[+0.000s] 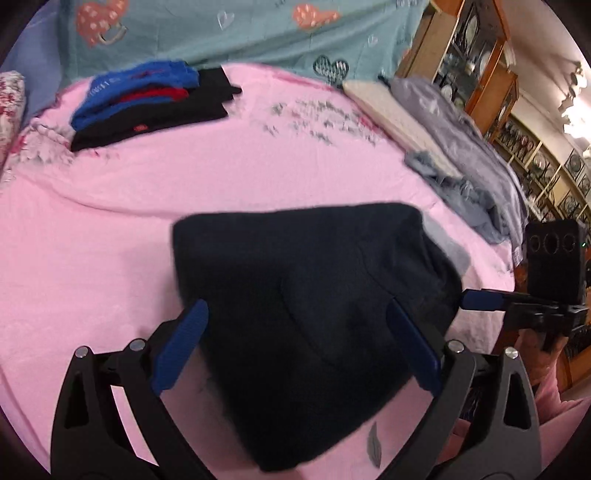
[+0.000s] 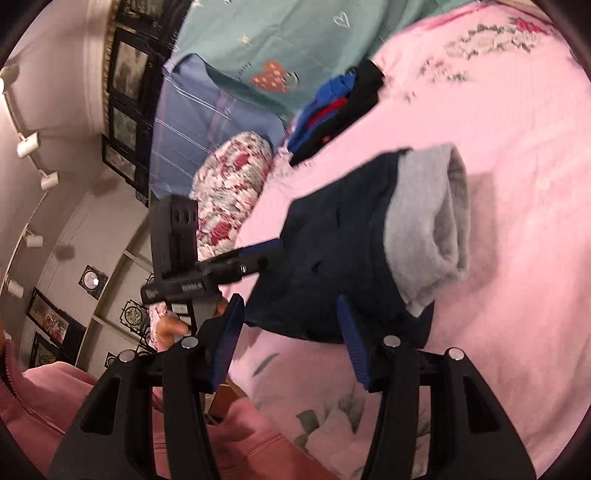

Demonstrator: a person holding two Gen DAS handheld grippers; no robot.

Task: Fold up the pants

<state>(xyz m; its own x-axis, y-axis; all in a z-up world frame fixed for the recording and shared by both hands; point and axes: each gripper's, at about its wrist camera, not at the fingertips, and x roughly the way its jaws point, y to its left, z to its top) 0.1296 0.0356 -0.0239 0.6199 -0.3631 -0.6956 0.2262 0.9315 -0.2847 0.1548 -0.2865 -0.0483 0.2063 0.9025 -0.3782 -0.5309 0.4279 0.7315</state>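
Folded pants [image 1: 310,317] narrow toward camera, grey lining [image 2: 432,221] far

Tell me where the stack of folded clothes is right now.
The stack of folded clothes lies at the far left of the pink bedspread, near the teal sheet, beyond the dark pants.

We take the folded pants [image 1: 314,314] as our landmark: they lie on the bedspread [image 1: 110,240], near its front edge. Behind them and to the left, well apart, we see a stack of folded clothes [image 1: 147,103] on the same bedspread. Behind them to the right a crumpled sheet [image 1: 461,147] lies along the bed's edge, with a cabinet [image 1: 469,55] beyond it. To the pants' far left we find a pillow [image 2: 232,199] beside the stack
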